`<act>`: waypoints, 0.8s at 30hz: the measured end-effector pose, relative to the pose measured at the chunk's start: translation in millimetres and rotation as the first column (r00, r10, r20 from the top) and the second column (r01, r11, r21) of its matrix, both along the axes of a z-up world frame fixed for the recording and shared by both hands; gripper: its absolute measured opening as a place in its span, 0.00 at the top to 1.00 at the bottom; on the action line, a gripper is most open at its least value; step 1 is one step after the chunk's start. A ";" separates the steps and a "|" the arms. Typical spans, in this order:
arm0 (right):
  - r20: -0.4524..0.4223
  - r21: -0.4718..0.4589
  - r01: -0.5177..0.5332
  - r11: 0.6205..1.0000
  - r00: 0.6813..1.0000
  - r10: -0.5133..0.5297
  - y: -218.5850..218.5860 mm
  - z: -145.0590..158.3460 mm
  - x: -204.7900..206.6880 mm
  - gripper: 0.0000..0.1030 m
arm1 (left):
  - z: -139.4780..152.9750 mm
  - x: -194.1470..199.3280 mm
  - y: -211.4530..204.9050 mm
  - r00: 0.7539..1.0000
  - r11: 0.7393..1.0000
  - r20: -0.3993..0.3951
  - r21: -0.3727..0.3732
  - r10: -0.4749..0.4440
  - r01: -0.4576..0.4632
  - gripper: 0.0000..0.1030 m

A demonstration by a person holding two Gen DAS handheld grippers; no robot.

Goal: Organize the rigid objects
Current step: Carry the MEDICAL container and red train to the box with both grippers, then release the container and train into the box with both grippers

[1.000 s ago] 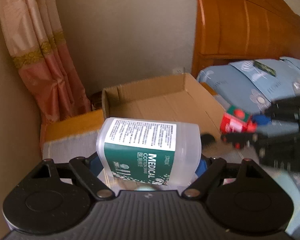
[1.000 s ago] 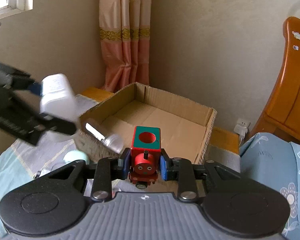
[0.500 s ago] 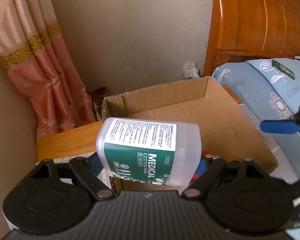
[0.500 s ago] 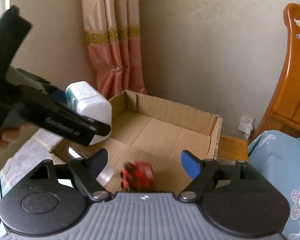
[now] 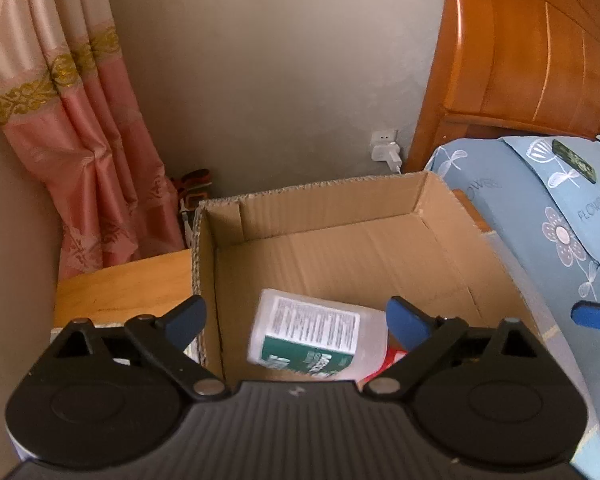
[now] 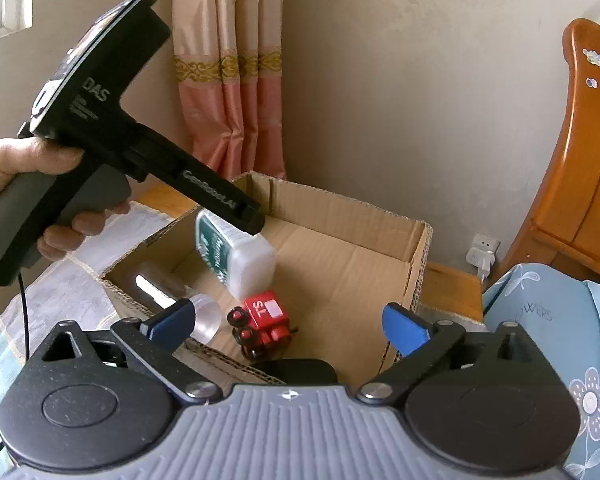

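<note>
Opening wide, left claw [image 5: 296, 320] over box [image 5: 380, 200]; bottle [image 5: 316, 340] loose between its jaws. Right claw [image 6: 288, 320] opening, empty; toy train [image 6: 264, 322] beneath.

The cardboard box [image 5: 340, 248] is plain brown corrugated paper, matt, its cut rims showing the fluting. Inside it, the cotton swab tub [image 6: 236, 256] is frosted translucent plastic with a glossy printed paper label, and the toy train [image 6: 264, 322] nearer the box's front wall looks like red-painted wood with a slight sheen. A clear plastic cup [image 6: 204, 314] lies beside the train. Behind the box, the headboard [image 5: 520, 60] is varnished orange wood, glossy; the curtain [image 5: 72, 140] is satiny pink cloth.
</note>
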State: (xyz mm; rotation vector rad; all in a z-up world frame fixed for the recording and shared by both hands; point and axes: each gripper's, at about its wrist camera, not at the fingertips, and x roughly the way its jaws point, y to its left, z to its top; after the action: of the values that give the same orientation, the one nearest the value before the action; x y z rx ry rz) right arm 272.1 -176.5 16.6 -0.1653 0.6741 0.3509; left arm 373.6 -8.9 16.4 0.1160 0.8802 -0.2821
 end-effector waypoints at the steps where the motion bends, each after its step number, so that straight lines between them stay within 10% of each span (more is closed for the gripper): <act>1: -0.001 -0.001 0.000 1.000 1.000 0.000 0.2 0.4 -2.4 0.00 | 1.3 -3.5 2.3 1.000 1.000 0.005 0.004 -0.001 0.001 0.07; 16: 0.019 -0.018 0.042 0.999 0.999 -0.042 6.4 9.5 -66.9 0.00 | 32.4 -98.9 21.9 0.995 0.999 0.104 0.036 0.002 -0.006 0.06; 24: -0.017 -0.018 0.115 0.993 0.993 -0.115 10.9 -14.1 -102.2 0.00 | 3.5 -163.4 22.6 0.997 0.999 0.078 0.032 0.021 -0.024 0.03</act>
State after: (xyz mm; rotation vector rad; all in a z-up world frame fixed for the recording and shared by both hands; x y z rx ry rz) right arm 169.9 -165.6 2.5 -0.1395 0.7014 0.2365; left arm 210.2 13.7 19.9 0.1470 0.8087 -0.2405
